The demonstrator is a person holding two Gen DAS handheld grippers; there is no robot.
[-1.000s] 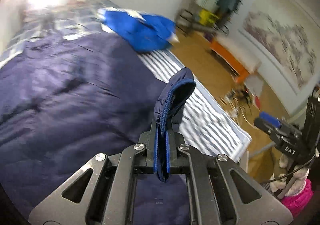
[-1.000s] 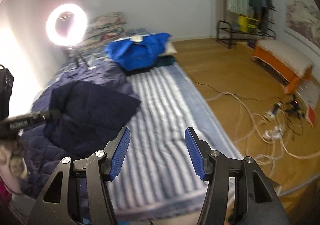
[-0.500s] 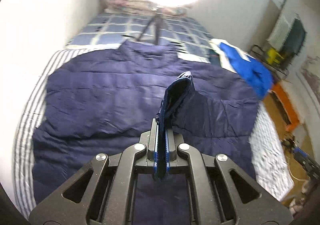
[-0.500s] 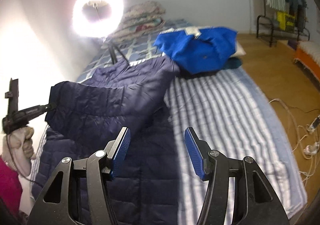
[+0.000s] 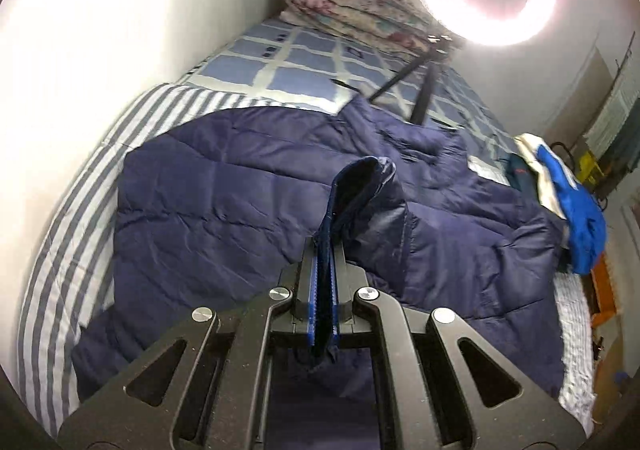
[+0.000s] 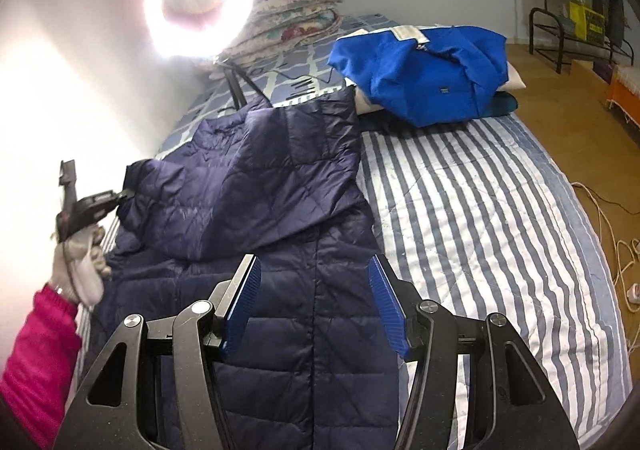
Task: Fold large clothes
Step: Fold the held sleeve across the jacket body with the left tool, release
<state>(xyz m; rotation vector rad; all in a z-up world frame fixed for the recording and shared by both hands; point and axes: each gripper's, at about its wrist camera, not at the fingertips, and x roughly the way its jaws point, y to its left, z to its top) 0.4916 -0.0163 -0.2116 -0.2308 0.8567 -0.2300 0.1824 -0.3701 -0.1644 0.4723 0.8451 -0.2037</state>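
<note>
Navy quilted nylon, down-type padding: the jacket (image 6: 280, 234) is spread along the wall side of the striped mattress (image 6: 480, 218), with one panel folded across its upper body. Shell is judged slick and light; the fill soft and springy, so folds may be expected to puff back and slide unless pressed flat.

Left gripper (image 5: 324, 290): jaws seen together, clamped on a thin edge of the jacket, a hem or cuff; which of the two cannot be told. The pinched cloth stands up ahead of the pads in a loose hood-like curl. From the right wrist view the same gripper (image 6: 120, 196) is seen at the jacket's wall-side edge, held in a gloved hand (image 6: 80, 262) with a pink sleeve (image 6: 36, 354).

Right gripper (image 6: 316, 298): jaws standing apart, nothing between the blue pads (image 6: 240, 306); it hangs over the lower body of the jacket, near the central seam.

Handling notes:
- Best taken at stitched edges, hem or seam lines, where the cloth is thin and firm; the puffed panels are judged likely to slip from a pinch.
- A blue garment (image 6: 424, 74) lies well apart at the head of the bed, beside folded bedding (image 6: 288, 22) and a ring light (image 6: 200, 2); no interference expected.
</note>
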